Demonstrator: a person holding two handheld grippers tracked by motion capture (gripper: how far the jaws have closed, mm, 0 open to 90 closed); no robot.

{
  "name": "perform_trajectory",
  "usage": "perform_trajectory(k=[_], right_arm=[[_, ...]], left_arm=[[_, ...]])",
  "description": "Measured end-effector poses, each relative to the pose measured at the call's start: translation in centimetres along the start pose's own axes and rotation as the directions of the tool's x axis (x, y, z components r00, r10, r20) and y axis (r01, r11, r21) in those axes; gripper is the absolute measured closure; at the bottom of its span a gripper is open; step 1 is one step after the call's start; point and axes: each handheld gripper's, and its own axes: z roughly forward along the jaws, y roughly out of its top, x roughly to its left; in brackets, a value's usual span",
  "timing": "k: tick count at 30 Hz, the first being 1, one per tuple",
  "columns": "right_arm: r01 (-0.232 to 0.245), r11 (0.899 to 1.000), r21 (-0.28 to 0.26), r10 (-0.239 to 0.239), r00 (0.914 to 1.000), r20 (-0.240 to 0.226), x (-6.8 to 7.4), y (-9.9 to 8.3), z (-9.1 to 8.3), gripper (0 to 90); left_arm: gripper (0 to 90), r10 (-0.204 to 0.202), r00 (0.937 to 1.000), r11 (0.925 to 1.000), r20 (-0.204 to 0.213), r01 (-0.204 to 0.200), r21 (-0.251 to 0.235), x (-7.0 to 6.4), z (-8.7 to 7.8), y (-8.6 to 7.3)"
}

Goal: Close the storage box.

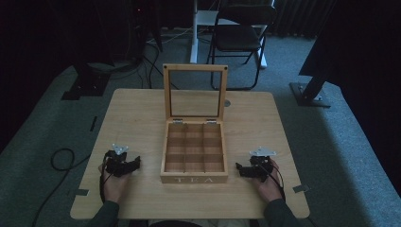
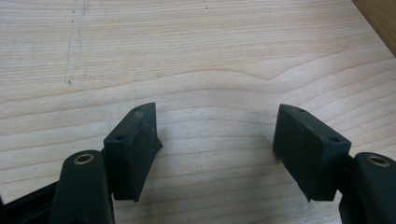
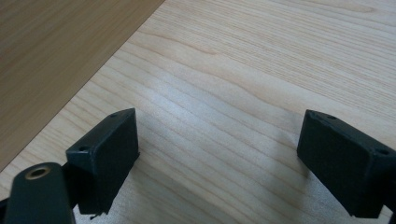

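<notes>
A wooden tea box (image 1: 194,178) marked TEA stands mid-table with its glass-paned lid (image 1: 195,92) raised upright; its compartments look empty. My left gripper (image 1: 134,164) rests on the table left of the box, a hand around it. In the left gripper view it (image 2: 217,128) is open over bare wood, nothing between the jaws. My right gripper (image 1: 240,169) lies right of the box. It (image 3: 219,140) is open too, with the box's side wall (image 3: 51,56) at upper left.
The light wooden table (image 1: 137,118) stands on grey carpet. A black folding chair (image 1: 239,38) and a white desk leg (image 1: 194,33) stand beyond its far edge. Black stand feet (image 1: 309,92) sit at both far corners. A cable (image 1: 61,158) loops on the floor, left.
</notes>
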Motion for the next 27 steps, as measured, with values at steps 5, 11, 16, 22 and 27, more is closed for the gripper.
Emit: perform_trajectory(k=[5, 11, 16, 22, 27], right_arm=[[0.006, 1.0, -0.003, -0.006, 1.0, -0.005, 0.07, -0.08, -0.07, 12.8], [0.006, 1.0, -0.004, -0.006, 1.0, -0.006, 0.1, -0.1, -0.11, 13.4], [0.007, 1.0, -0.004, -0.007, 1.0, -0.005, 0.1, -0.1, -0.11, 13.4], [0.004, 1.0, -0.004, -0.004, 1.0, -0.003, 0.14, -0.17, -0.18, 13.4], [-0.001, 1.0, -0.003, 0.001, 1.0, 0.003, 0.3, -0.3, -0.32, 13.4]], left_arm=[[31.2, 0.001, 1.0, 1.0, 0.002, -0.001, -0.002, 0.0, 0.01, -0.03], [31.2, 0.003, 1.0, 1.0, 0.002, -0.003, -0.004, 0.03, 0.0, -0.06], [32.6, 0.002, 1.0, 1.0, 0.004, -0.002, -0.003, 0.06, 0.02, 0.06], [37.5, -0.034, 0.9993, 0.9991, 0.017, 0.035, -0.025, 0.45, -0.4, 0.26], [37.5, -0.056, 0.9981, 0.9976, 0.024, 0.057, -0.039, 0.8, -0.83, 0.56]])
